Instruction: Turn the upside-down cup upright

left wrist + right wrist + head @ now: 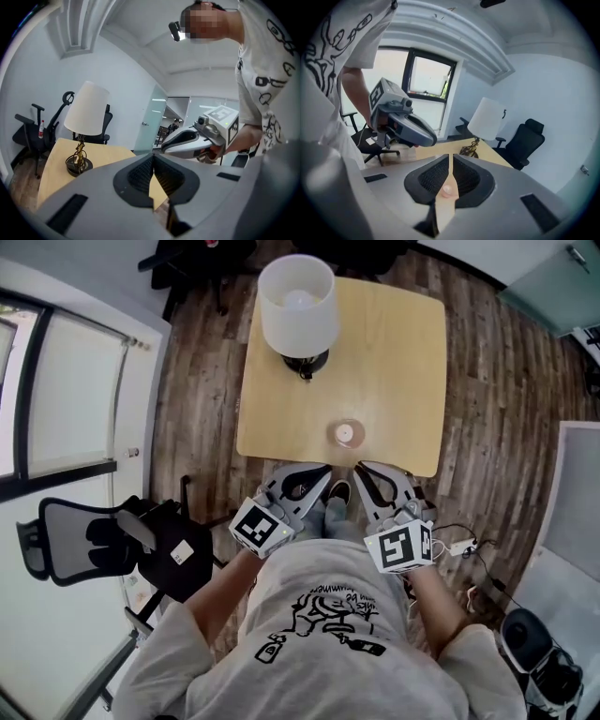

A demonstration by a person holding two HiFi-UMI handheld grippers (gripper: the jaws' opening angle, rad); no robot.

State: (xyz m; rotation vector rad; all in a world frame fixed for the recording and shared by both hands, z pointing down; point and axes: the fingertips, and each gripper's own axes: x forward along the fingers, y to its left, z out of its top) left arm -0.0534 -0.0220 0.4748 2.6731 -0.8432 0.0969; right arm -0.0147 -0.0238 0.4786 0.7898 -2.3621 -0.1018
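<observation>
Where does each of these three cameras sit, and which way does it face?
Head view: on the person's head, facing steeply down at the table, lamp and cup; shows forearms, shirt, left gripper and right gripper.
Left gripper view: on the left gripper, facing along its shut jaws toward the lamp; shows the right gripper and shirt.
Right gripper view: on the right gripper, facing along its shut jaws toward lamp and window; shows the left gripper, an arm.
Shared: all three show the lamp and table.
</observation>
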